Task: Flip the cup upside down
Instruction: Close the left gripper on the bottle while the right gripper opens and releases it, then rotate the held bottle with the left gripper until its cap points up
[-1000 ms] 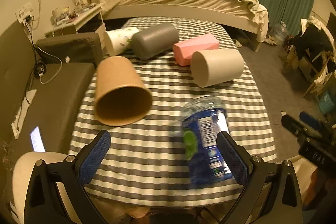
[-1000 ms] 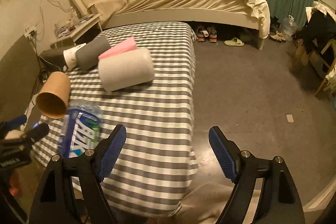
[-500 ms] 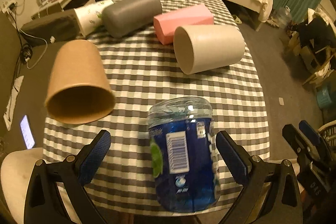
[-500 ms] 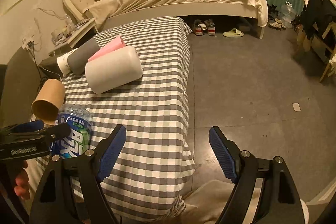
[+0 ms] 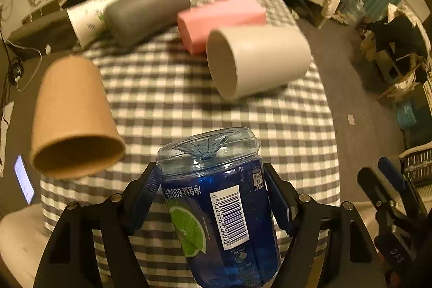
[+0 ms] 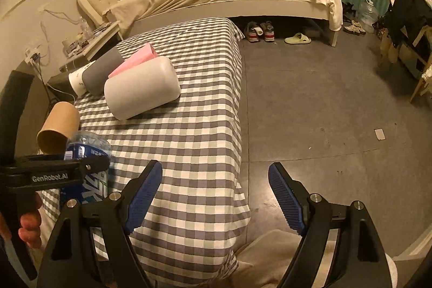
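Both grippers: matte black frames, silver screws, ribbed blue pads [image 6: 143, 196]; left gripper [image 6: 89, 163] lettered "GenRobot.AI"; bare-skinned hand [image 6: 28, 223].

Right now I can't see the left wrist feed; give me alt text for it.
The left gripper is closed on a blue-labelled clear plastic bottle, base toward the camera. Beyond it, on the grey-checked tablecloth, lie a brown paper cup and a white cylindrical cup, both on their sides.

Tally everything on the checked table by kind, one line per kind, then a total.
Cups lying on their sides: 4 (brown, white, grey, printed paper)
Pink blocks: 1
Blue-labelled plastic bottles: 1, clamped in the left hand-held gripper
Total: 6
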`<state>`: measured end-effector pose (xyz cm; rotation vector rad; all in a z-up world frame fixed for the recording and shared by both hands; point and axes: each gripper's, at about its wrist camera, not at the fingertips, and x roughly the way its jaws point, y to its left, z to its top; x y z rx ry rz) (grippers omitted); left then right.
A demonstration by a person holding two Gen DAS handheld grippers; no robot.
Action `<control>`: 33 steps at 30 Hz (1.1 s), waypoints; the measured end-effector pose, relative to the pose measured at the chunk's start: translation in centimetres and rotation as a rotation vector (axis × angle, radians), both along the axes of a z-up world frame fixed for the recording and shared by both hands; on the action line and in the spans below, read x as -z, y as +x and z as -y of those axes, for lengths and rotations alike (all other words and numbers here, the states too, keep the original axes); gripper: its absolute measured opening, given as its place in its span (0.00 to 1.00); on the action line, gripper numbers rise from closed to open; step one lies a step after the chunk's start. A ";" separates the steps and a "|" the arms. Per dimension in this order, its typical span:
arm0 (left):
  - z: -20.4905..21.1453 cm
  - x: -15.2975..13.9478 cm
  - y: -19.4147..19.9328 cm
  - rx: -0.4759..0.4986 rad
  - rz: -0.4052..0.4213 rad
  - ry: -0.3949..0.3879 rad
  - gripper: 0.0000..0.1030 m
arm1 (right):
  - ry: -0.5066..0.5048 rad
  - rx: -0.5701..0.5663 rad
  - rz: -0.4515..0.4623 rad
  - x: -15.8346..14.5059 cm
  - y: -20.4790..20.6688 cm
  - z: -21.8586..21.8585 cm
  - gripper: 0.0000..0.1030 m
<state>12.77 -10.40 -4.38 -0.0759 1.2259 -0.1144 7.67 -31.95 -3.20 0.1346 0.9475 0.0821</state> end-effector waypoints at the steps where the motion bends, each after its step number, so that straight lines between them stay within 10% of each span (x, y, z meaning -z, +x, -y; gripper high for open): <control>1: -0.1 -0.4 0.0 0.001 0.019 0.005 0.74 | 0.000 0.001 0.002 0.0 0.0 -0.1 0.79; 16: 0.6 -1.9 -1.2 -0.008 0.500 0.172 0.74 | -0.008 0.005 0.020 -0.3 -0.1 -0.8 0.79; 23: 0.1 -0.7 -3.6 0.008 0.529 0.156 0.74 | 0.003 0.012 0.019 -0.2 -0.2 -0.4 0.79; 33: 0.5 1.7 -6.3 0.089 0.338 0.141 0.74 | 0.003 0.009 0.025 -0.5 -0.2 -0.7 0.79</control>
